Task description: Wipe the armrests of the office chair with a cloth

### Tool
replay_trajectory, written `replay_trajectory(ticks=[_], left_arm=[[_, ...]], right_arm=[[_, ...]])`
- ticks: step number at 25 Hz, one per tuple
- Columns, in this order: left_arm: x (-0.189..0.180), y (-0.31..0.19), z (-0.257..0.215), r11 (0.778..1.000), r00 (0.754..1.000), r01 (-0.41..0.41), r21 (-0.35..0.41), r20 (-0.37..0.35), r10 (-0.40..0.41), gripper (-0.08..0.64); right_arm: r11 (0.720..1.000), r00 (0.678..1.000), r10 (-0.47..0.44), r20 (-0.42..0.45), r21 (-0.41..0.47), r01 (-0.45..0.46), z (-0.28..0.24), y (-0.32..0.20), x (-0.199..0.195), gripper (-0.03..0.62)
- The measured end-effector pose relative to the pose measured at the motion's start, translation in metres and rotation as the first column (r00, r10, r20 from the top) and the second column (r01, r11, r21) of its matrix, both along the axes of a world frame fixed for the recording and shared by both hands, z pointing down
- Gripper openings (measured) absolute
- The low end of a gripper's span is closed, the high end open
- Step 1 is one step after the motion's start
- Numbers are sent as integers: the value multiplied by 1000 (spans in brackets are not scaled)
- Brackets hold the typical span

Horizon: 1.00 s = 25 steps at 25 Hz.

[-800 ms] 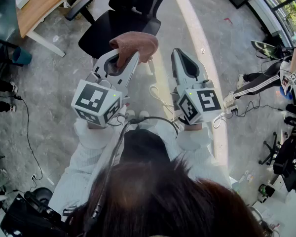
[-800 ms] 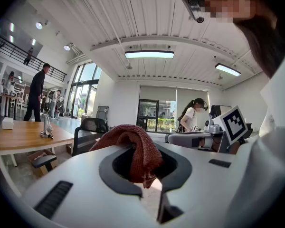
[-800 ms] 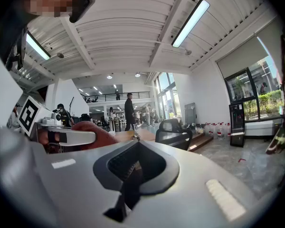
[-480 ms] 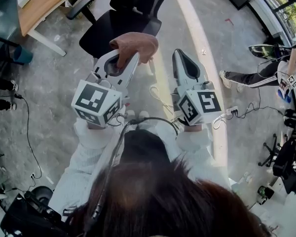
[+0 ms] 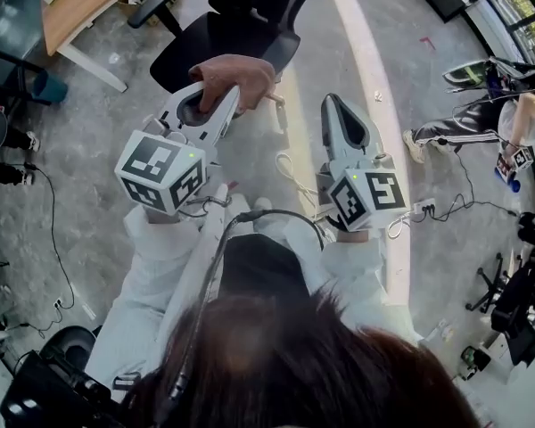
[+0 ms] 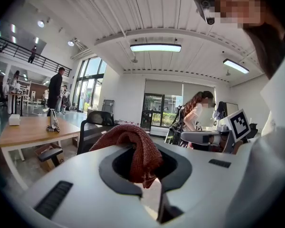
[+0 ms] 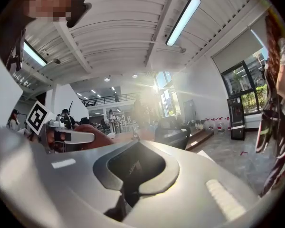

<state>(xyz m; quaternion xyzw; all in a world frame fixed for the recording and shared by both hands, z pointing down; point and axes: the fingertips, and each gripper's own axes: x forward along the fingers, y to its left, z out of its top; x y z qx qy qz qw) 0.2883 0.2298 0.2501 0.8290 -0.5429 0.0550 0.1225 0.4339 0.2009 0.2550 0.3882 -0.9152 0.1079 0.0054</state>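
A reddish-brown cloth (image 5: 236,74) is bunched in my left gripper (image 5: 216,96), whose jaws are shut on it. In the left gripper view the cloth (image 6: 135,148) drapes over and down between the jaws. My right gripper (image 5: 339,114) is held beside it, shut, with nothing in its jaws. The black office chair (image 5: 227,38) stands on the floor ahead of both grippers, its left armrest (image 5: 153,7) near the desk. In the left gripper view the chair (image 6: 97,125) stands beyond the cloth. Both grippers are held well above the chair, not touching it.
A wooden desk (image 5: 85,3) stands at the far left. Cables (image 5: 290,172) trail on the concrete floor below the grippers. Another person (image 5: 481,119) stands at the right, with equipment (image 5: 526,275) behind. A person (image 6: 197,115) is also seen in the left gripper view.
My left gripper with the cloth has shifted slightly left and forward toward the chair. My right gripper has moved a little right. The person at the right has walked.
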Motion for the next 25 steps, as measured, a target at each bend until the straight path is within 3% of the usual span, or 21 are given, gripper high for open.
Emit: replay_trajectory(ticks=[9,15,21,25], left_arm=[[-22,-82,34,995,997,-60,-76,45,64,43],[-40,-178,74,968,976,-192,-164,68,205,43],[-53,-275,113,895,916,-344,-286,108,386,43],[-42,-324,149,813,850,-437,-386,120,513,43]], right_arm=[[993,998,65,-14,-93,-66,41,-51,5,0],[980,989,141,-31,-138,-144,63,-127,-24,0],[951,971,234,-51,-194,-239,81,-193,-46,0],[915,957,281,-68,-283,-288,108,-208,-45,0]])
